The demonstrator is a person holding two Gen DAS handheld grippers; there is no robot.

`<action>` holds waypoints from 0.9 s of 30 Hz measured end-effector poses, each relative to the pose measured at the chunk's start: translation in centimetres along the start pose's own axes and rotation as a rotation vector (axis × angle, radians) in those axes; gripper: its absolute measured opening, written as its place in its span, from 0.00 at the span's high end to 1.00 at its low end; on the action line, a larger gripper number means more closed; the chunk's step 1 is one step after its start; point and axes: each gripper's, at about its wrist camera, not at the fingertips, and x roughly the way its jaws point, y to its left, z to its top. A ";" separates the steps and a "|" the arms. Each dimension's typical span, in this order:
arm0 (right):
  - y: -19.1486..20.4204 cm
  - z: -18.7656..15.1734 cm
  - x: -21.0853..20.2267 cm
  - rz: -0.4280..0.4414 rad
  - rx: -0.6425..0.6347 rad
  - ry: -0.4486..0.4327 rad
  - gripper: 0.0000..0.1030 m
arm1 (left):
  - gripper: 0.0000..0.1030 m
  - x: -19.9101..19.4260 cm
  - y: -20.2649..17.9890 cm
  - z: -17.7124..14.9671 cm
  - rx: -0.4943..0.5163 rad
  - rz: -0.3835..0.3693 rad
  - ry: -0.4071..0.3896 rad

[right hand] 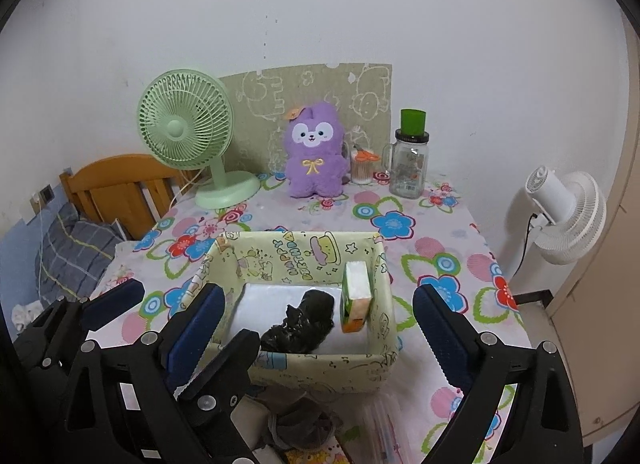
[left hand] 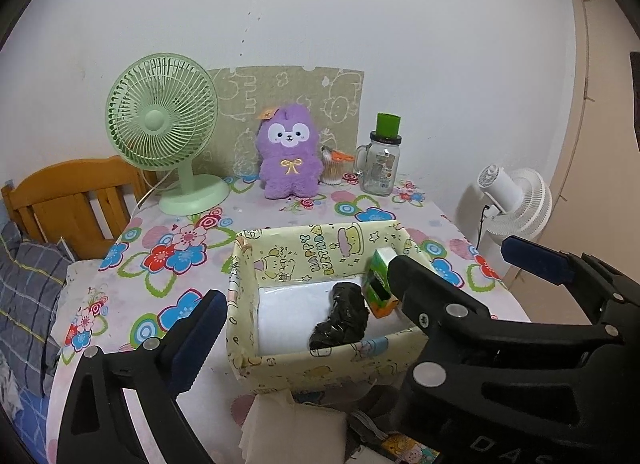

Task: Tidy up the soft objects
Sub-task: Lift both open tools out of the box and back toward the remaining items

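A white wall behind, and a table (right hand: 460, 224) under a flowery cloth fills the view. Far left, a wooden headboard (right hand: 116, 188), then the green desk fan (right hand: 188, 132), a purple plush toy (right hand: 316, 152) sitting upright against the wall, a glass jar with a green lid (right hand: 410, 156), and off the right edge a white fan (right hand: 568, 216).

In the middle sits the yellow birthday-print box (right hand: 320, 360). The left gripper (right hand: 176, 298) hangs wide open at the box's left corner, nothing between its blue pads (right hand: 196, 328). Inside the box, on its white floor, a crumpled black bag (right hand: 300, 324) lies near the front wall, and just right of it a green-and-orange tissue pack (right hand: 354, 296) stands on end against the right wall. The right gripper (right hand: 316, 316) is spread wide too, empty, its fingers straddling the box from the near side, box contents just ahead and below.
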 end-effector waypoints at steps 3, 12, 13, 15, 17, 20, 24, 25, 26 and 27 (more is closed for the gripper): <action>0.0 -0.3 -0.7 -0.004 0.000 -0.009 0.06 | 0.04 -0.5 -0.2 -0.2 0.003 -0.010 -0.008; 0.4 -1.1 -2.8 -0.013 -0.012 -0.033 0.06 | 0.04 -2.2 -0.6 -1.0 0.008 -0.022 -0.024; 0.4 -1.2 -3.1 -0.012 -0.013 -0.036 0.06 | 0.04 -2.4 -0.6 -1.1 0.008 -0.023 -0.026; 0.5 -1.4 -3.5 -0.011 -0.015 -0.040 0.06 | 0.04 -2.7 -0.7 -1.3 0.007 -0.027 -0.027; 0.6 -1.7 -3.8 -0.010 -0.017 -0.043 0.06 | 0.04 -2.9 -0.8 -1.5 0.006 -0.029 -0.028; 0.7 -2.0 -4.3 -0.010 -0.018 -0.047 0.06 | 0.04 -3.4 -1.0 -1.9 0.008 -0.030 -0.033; 0.8 -2.6 -5.0 -0.003 -0.029 -0.057 0.06 | 0.04 -4.1 -1.3 -2.6 0.014 -0.030 -0.057; 0.9 -2.8 -5.2 -0.002 -0.032 -0.058 0.06 | 0.04 -4.3 -1.4 -2.8 0.017 -0.034 -0.061; 1.0 -3.0 -5.3 -0.001 -0.035 -0.060 0.06 | 0.04 -4.4 -1.5 -2.9 0.017 -0.034 -0.063; 1.0 -3.1 -5.3 0.000 -0.036 -0.060 0.06 | 0.04 -4.5 -1.5 -3.1 0.018 -0.039 -0.064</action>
